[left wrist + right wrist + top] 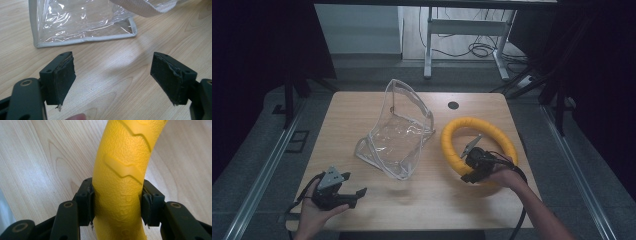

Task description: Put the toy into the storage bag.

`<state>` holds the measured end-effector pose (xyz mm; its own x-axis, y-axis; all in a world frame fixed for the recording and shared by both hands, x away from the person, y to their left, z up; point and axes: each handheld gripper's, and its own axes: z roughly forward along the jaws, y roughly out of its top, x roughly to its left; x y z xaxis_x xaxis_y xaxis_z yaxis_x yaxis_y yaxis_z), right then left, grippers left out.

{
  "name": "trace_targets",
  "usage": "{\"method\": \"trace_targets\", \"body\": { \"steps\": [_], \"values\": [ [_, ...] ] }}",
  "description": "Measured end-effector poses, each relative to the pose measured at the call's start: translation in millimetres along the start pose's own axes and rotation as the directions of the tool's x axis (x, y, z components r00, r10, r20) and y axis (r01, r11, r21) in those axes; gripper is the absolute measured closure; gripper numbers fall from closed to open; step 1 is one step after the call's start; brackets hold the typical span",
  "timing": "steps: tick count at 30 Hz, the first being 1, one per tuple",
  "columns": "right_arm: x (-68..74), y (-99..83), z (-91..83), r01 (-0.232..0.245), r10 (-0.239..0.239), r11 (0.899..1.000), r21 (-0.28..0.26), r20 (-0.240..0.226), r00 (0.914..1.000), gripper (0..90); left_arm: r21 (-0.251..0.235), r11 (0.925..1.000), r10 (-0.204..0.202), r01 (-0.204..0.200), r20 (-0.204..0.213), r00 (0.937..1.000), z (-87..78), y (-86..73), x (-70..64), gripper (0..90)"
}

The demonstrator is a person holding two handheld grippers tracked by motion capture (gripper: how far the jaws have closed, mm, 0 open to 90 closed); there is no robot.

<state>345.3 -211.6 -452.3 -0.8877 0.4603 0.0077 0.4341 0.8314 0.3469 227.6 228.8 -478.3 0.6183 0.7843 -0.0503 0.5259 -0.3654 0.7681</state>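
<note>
Left gripper (343, 191): near the counter's front edge at the person's left, its fingers (61, 77) spread wide with nothing between them, aimed over bare wood toward the bag.
Right gripper (475, 163): at the near side of the yellow ring (452, 145), fingers (86, 201) pressed against both flanks of the tube, so they are clamped on it.
Counter (422, 200): light wood, bare between the two hands.
Yellow ring: right half of the counter, apparently lying flat on the wood, though I cannot tell whether its gripped side is lifted slightly. The tube has a pebbled skin with raised zigzag ridges.
Ring's direction: a closed loop, so it has no true pointing end. Its plane looks level with the counter and its opening faces up. In the right gripper view the gripped stretch runs straight away from the fingers, then curves off.
Clear bag (399, 132): centre of the counter, just left of the ring and apart from it. Transparent plastic with pale edging, slumped, its mouth and strap raised at the far side.
Bag's long axis: roughly from the near-left corner toward the far right.
Done, as I judge it: the ring is gripped.
Left to do, as I judge it: likely lifting the ring and putting it in the bag. The bag is not yet held.
</note>
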Motion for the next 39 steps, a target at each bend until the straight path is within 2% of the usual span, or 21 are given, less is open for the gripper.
{"method": "trace_targets", "body": {
  "steps": [8, 10, 15, 20, 21, 22, 30, 34, 35, 36, 38, 39],
  "values": [
    [2.3, 3.7, -16.0, -0.004, 0.005, 0.997, -0.077, 0.013, 0.9999, 52.1, -0.003, 1.0, -0.002, 0.002, 0.004, 1.0, 0.0, 0.0, 0.2, 19.6],
    [2.6, 4.0, -22.8, -0.013, 0.016, 0.993, -0.115, 0.019, 0.9997, 52.0, -0.004, 1.0, -0.003, 0.003, 0.004, 1.0, -0.1, 0.0, 0.2, 19.6],
    [1.4, 3.4, -31.4, -0.023, 0.028, 0.987, -0.161, 0.026, 0.9993, 52.1, -0.003, 1.0, -0.003, 0.003, 0.004, 1.0, 0.4, 0.1, 0.0, 19.6],
    [-1.1, 1.9, -41.0, -0.045, 0.054, 0.974, -0.222, 0.035, 0.9979, 52.0, -0.002, 1.0, -0.003, 0.003, 0.003, 1.0, 0.9, 0.1, 0.0, 19.6],
    [-1.9, 1.5, -44.0, -0.055, 0.068, 0.967, -0.248, 0.044, 0.9967, 52.0, -0.003, 1.0, -0.003, 0.003, 0.003, 1.0, 0.7, 0.1, 0.1, 19.6],
    [-1.9, 1.5, -44.0, -0.055, 0.068, 0.967, -0.248, 0.044, 0.9967, 52.0, -0.003, 1.0, -0.003, 0.003, 0.003, 1.0, 0.7, 0.1, 0.1, 19.6],
    [-3.6, -0.1, -50.4, -0.066, 0.085, 0.946, -0.318, 0.046, 0.9953, 52.0, -0.005, 1.0, -0.005, 0.005, 0.0, 1.0, -0.4, 0.0, 0.7, 19.6],
    [-3.9, -0.5, -52.2, -0.071, 0.094, 0.938, -0.338, 0.052, 0.9942, 52.0, -0.003, 1.0, -0.005, 0.005, 0.0, 1.0, 0.1, -0.1, 0.6, 19.6],
    [-4.0, -0.5, -53.5, -0.075, 0.099, 0.933, -0.351, 0.051, 0.9938, 52.0, -0.003, 1.0, -0.005, 0.005, 0.0, 1.0, 0.0, -0.1, 0.5, 19.6],
    [-4.0, -0.5, -53.5, -0.075, 0.099, 0.933, -0.351, 0.051, 0.9938, 52.0, -0.003, 1.0, -0.005, 0.005, 0.0, 1.0, 0.0, -0.1, 0.5, 19.6],
    [-4.5, -0.2, -54.9, -0.072, 0.098, 0.927, -0.367, 0.051, 0.9939, 52.0, -0.005, 1.0, -0.006, 0.006, 0.001, 1.0, -0.2, -0.1, 0.7, 19.6],
    [-4.2, 0.5, -56.7, -0.075, 0.103, 0.92, -0.384, 0.052, 0.9933, 52.0, -0.004, 1.0, -0.006, 0.006, 0.0, 1.0, -0.3, -0.1, 0.7, 19.6]
  ]
}}
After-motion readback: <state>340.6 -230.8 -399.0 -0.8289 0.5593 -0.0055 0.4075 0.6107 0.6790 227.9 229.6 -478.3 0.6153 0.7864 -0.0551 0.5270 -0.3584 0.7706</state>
